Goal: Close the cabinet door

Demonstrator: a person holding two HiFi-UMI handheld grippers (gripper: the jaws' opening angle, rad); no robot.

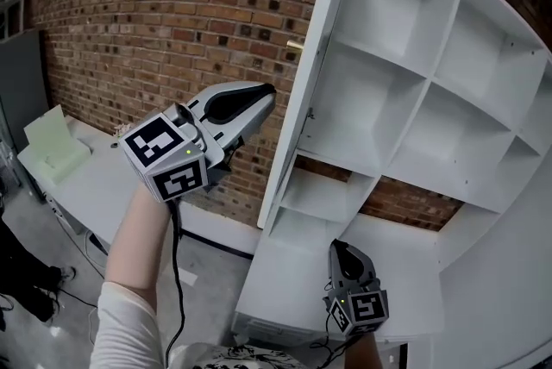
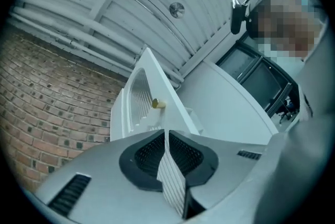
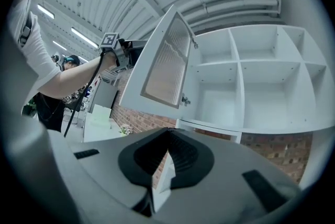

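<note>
The white cabinet [image 1: 431,100] has bare square shelves, and its door [image 1: 304,100] swings far out, edge-on to me. A small brass knob [image 1: 295,44] sticks out of the door's outer face. My left gripper [image 1: 269,93] is raised at arm's length just left of the door, below the knob and apart from it. Its jaws lie together with nothing between them. In the left gripper view the knob [image 2: 158,104] sits above the gripper [image 2: 166,133]. My right gripper [image 1: 338,248] hangs low before the bottom shelf, jaws together and empty. The right gripper view shows the door's ribbed pane [image 3: 163,63].
A brick wall [image 1: 155,5] runs behind the cabinet. A white bench [image 1: 95,178] with a pale green box [image 1: 53,143] stands at the left. A black cable [image 1: 177,272] hangs from the left gripper. Someone stands in the background [image 3: 67,63].
</note>
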